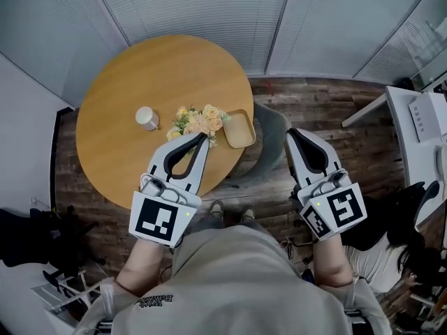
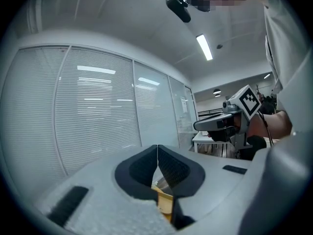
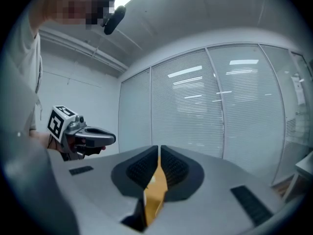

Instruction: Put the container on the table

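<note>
A shallow tan container point(image 1: 239, 128) lies on the round wooden table point(image 1: 119, 138), near its right edge and just right of a bunch of flowers point(image 1: 199, 122). My left gripper point(image 1: 202, 138) is shut and empty, with its tips over the table right below the flowers and left of the container. My right gripper point(image 1: 290, 133) is shut too and hangs off the table to the container's right. In the left gripper view the jaws point(image 2: 157, 148) meet with nothing between them; in the right gripper view point(image 3: 159, 148) likewise. Both of these views look up at window blinds.
A small white cup point(image 1: 147, 118) stands on the table left of the flowers. A grey chair point(image 1: 271, 144) is tucked at the table's right side, under my right gripper. A white desk point(image 1: 419, 128) and a seated person point(image 1: 391, 253) are at the far right.
</note>
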{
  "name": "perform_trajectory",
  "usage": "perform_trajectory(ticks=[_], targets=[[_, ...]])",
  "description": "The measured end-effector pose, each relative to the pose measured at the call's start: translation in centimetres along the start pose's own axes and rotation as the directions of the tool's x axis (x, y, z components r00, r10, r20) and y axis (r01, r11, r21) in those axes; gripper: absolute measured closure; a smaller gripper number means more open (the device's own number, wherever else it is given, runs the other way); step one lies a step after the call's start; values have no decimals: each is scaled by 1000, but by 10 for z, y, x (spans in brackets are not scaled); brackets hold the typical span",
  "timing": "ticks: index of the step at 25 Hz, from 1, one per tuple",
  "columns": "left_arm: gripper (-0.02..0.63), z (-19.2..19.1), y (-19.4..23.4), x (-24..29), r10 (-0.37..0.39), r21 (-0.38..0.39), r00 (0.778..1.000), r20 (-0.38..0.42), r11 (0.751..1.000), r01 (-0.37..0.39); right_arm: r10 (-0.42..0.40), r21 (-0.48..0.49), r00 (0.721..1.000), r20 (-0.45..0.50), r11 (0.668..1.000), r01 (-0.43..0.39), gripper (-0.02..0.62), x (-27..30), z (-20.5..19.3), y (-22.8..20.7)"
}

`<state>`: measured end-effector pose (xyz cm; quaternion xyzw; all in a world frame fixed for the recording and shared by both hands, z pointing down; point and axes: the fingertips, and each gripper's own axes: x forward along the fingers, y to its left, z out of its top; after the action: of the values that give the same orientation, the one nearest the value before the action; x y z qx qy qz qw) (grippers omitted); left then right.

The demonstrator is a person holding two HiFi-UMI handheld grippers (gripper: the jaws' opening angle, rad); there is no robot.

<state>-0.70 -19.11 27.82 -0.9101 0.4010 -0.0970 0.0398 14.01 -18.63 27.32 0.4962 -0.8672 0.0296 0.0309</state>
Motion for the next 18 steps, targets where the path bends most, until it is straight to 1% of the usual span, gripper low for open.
perform_trajectory(ticks=[3,5,8,13,18], targets=[[583,-7,-3,-1,-3,-40,1000,-13,999,2,-9,0,1000,-17,1000,9,557,-4,-7,2],[583,-10,-4,-1,-3,-48,1000,-22,999,2,-11,14,1000,-22,1000,11,558,-5,-10,3],[583,-10,-4,1,-9,-45,1000,-23,999,8,-9,44,1000,-24,999,10,559,-5,-13,2],[583,-9,-5,4,-20,-47,999,-27,999,18,-22,-16,999,-44,1000,21,559,-7,-11,1],[583,-18,-15,11,-47,-31,998,-45,998,46,-28,-9,998,-49,1000,27,559,-11,-14,-4]])
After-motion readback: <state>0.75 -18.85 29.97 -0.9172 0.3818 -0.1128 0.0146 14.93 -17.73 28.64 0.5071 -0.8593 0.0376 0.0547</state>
